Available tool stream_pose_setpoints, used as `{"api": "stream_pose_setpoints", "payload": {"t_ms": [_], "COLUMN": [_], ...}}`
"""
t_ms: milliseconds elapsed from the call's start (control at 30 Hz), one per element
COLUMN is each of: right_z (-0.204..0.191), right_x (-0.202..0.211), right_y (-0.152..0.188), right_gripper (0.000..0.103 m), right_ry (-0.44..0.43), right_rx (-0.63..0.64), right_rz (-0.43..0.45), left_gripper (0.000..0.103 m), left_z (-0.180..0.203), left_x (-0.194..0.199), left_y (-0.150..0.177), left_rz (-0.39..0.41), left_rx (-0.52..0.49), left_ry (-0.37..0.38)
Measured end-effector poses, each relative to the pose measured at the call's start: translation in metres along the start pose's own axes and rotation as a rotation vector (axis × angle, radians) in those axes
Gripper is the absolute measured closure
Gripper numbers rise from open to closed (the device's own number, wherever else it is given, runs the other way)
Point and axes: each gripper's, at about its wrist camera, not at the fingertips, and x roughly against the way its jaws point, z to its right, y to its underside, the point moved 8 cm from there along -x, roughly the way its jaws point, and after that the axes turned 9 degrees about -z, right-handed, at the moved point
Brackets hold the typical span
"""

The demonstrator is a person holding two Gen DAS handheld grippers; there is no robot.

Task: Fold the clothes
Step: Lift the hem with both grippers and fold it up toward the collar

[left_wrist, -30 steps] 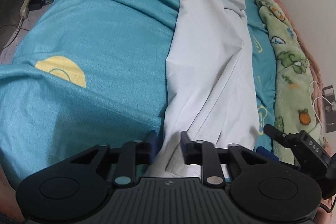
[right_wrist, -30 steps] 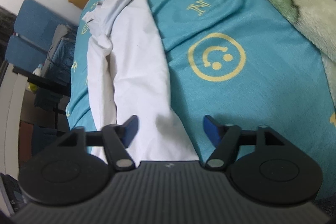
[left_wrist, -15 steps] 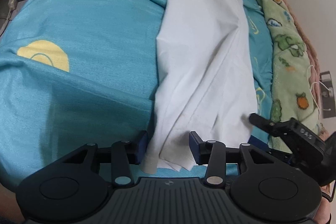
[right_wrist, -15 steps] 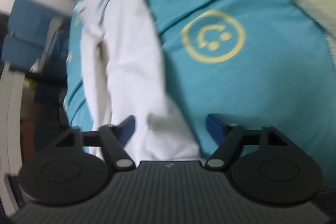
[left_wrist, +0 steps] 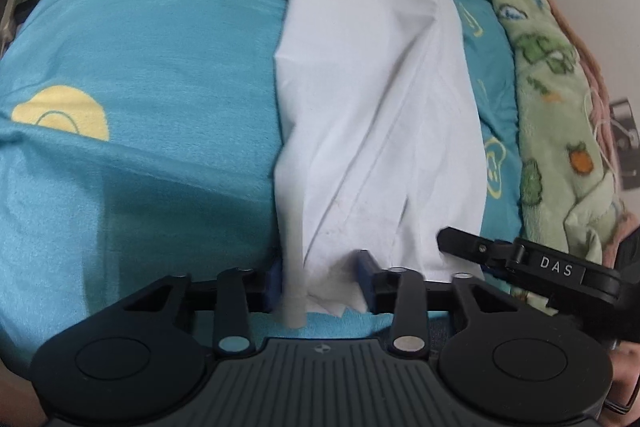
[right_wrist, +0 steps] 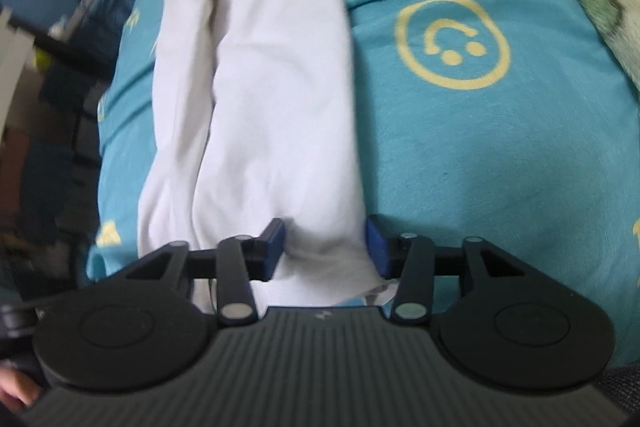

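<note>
Currently the white garment (left_wrist: 372, 99) lies as a long narrow strip on the teal bedspread (left_wrist: 160, 75), running from bottom centre to the top of both views. It's already folded lengthwise, with sleeves bunched at the far end. Left gripper (left_wrist: 320, 281): jaws partly open, straddling the near hem's left corner, cloth between the pads but not pinched. Right gripper (right_wrist: 325, 247): same, partly open around the hem's right corner; it also shows at lower right of the left view.

Handling: thin, light, limp fabric, several layers. It'll sag and slide, so the layers can separate if only the top one is caught. Best hold is the near hem corners, all layers deep in the pads. The green fleece blanket (left_wrist: 560, 99) sits along the right edge, clear of the strip.
</note>
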Motion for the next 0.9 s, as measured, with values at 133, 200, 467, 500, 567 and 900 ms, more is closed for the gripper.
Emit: {"api": "stream_pose_setpoints", "payload": {"t_ms": [133,200,467,500,567,900], "right_z": [-0.017,-0.021,-0.037,-0.039,-0.043,-0.068], "right_x": [-0.001,0.015,0.084,0.092,0.110,0.186], "right_y": [0.008,0.005,-0.008,-0.009,-0.012,0.015], "right_gripper": [0.046,0.068,0.094,0.094,0.094,0.094], "right_ry": [0.055,0.027,-0.086,-0.100,-0.128,-0.197], "right_rx": [0.126,0.121,0.102,0.099,0.094,0.172], "right_rz": [-0.044,-0.003,0.163,0.184,0.225,0.355], "left_gripper": [0.094,0.095,0.096,0.096,0.096,0.096], "left_z": [0.002,0.001,0.021,0.024,0.031,0.055], "left_x": [0.007,0.018,0.092,0.102,0.125,0.222], "left_y": [-0.001,-0.004,-0.003,-0.003,-0.003,0.045], "left_rz": [0.018,0.062,0.267,0.292,0.342,0.481], "left_rx": [-0.026,0.000,0.046,0.048,0.051,0.015], "left_ry": [-0.007,0.046,0.259,0.269,0.293,0.314]}}
